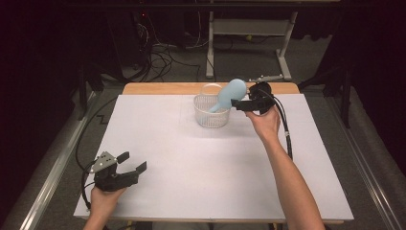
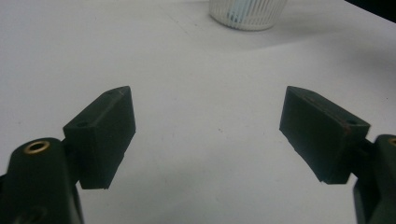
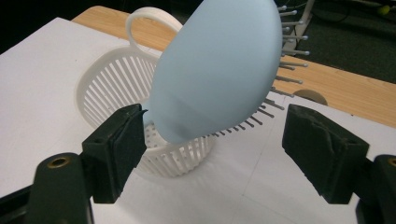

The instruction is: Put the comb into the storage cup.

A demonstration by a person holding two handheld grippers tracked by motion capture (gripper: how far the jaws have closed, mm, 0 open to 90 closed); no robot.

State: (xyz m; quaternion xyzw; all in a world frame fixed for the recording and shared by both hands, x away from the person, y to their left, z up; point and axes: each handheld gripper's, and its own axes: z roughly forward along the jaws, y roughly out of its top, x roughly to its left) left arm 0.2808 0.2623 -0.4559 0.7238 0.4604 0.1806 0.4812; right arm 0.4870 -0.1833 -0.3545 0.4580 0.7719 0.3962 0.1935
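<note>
Light-blue hairbrush (image 3: 219, 70) stands handle-down in white slotted basket (image 1: 211, 111) at table's far edge, head leaning over rim. Right gripper (image 1: 240, 102) jaws apart beside head, not clamping. Left gripper (image 1: 134, 163) jaws apart, idle, well apart. Risk: top-heavy brush tips light basket if nudged.

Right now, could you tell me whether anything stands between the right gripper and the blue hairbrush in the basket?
Nothing visible does. The right gripper is open with the blue hairbrush directly ahead of its jaws, the brush head leaning out over the rim of the white basket. The left gripper sits open far off on the table.
</note>
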